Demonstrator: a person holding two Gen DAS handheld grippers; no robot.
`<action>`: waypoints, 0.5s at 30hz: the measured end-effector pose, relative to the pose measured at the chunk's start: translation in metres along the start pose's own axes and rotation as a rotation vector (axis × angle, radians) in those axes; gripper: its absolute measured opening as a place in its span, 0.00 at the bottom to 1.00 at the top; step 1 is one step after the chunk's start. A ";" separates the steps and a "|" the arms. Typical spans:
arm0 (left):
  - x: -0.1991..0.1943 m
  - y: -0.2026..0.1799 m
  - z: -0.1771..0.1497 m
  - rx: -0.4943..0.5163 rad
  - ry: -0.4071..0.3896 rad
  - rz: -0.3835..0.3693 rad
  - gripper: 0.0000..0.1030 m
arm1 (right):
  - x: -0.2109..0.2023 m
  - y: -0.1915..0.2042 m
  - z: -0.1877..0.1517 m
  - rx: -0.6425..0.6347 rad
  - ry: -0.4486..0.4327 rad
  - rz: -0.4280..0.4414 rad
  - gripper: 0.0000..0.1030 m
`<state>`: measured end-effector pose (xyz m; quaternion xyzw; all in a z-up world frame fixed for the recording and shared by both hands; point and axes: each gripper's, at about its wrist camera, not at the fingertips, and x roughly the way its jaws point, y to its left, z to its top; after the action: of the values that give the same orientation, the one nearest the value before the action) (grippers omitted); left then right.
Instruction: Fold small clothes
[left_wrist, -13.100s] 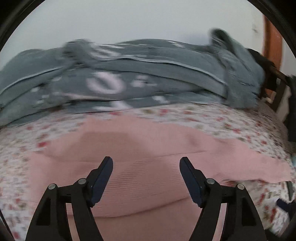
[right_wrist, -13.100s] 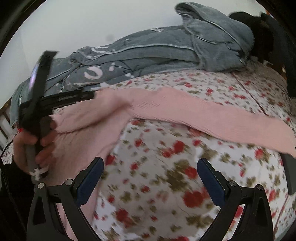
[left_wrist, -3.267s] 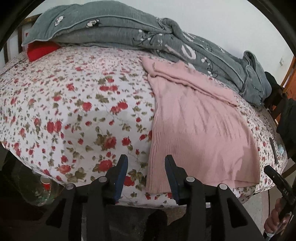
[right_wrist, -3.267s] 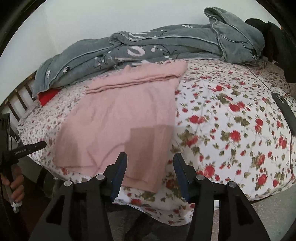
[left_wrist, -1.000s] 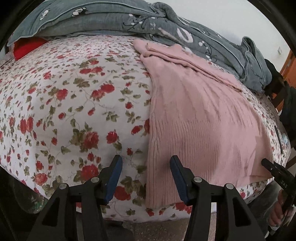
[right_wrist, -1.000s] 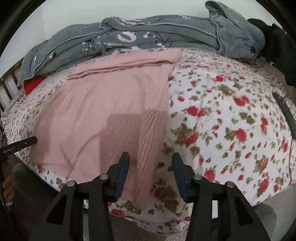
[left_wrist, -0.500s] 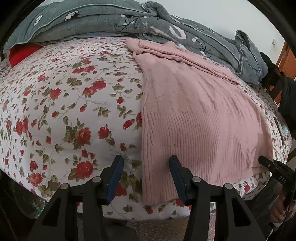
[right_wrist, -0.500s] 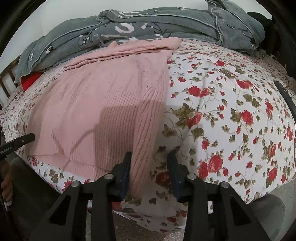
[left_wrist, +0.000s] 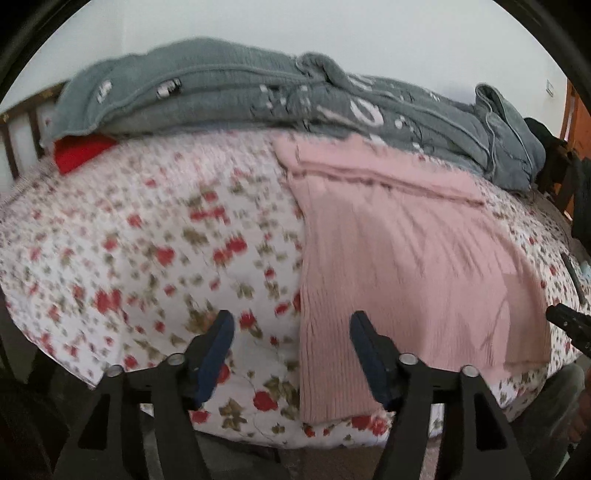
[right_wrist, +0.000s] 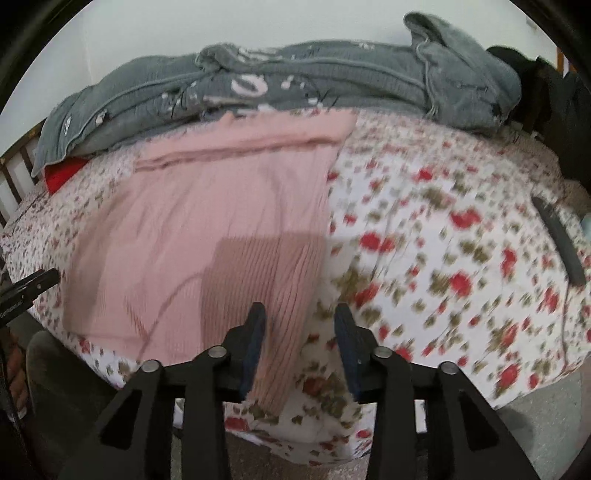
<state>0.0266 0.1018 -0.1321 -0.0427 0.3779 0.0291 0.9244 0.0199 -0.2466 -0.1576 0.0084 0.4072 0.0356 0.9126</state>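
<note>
Pink ribbed knit: one sweater (left_wrist: 413, 258), laid flat on the bed, its sleeves folded across the top, its bottom hem hanging slightly over the near edge of the mattress. All places below are given from this sweater.

Nearest, at the hem's left corner: the left gripper (left_wrist: 291, 354), black frame with dark blue pads. Its jaws are opening and stand wide apart; the corner of the hem lies between them in the picture, though neither pad presses on it.

Nearest, at the hem's right corner: the right gripper (right_wrist: 299, 339), same make. Its jaws are opening; the hem's edge lies between them by the left pad, and whether that pad touches the knit cannot be told through the blur.

Under and to both sides of the sweater: a white bedsheet (left_wrist: 155, 258) printed with red roses and green leaves.

To the right of the sweater, well apart, near the sheet's far right side: a dark slim bar-shaped object (right_wrist: 557, 236), kind not readable.

Beyond the sweater's folded sleeves, touching its top edge: a grey blanket (left_wrist: 229, 92) with pale markings, heaped along the wall.

Beyond and to the left, under the blanket's end: a red cushion (left_wrist: 81, 151).
</note>
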 end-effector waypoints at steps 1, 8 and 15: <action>-0.003 -0.002 0.003 0.004 -0.008 0.002 0.69 | -0.004 -0.001 0.005 0.001 -0.015 -0.002 0.43; 0.000 0.001 0.008 -0.006 0.011 0.025 0.72 | -0.012 -0.004 0.019 0.005 -0.033 0.002 0.47; 0.007 -0.002 -0.013 0.017 0.051 0.053 0.72 | -0.003 0.003 -0.002 -0.004 0.022 -0.009 0.47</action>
<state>0.0224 0.0988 -0.1465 -0.0256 0.4024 0.0492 0.9138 0.0160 -0.2439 -0.1568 0.0041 0.4173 0.0324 0.9082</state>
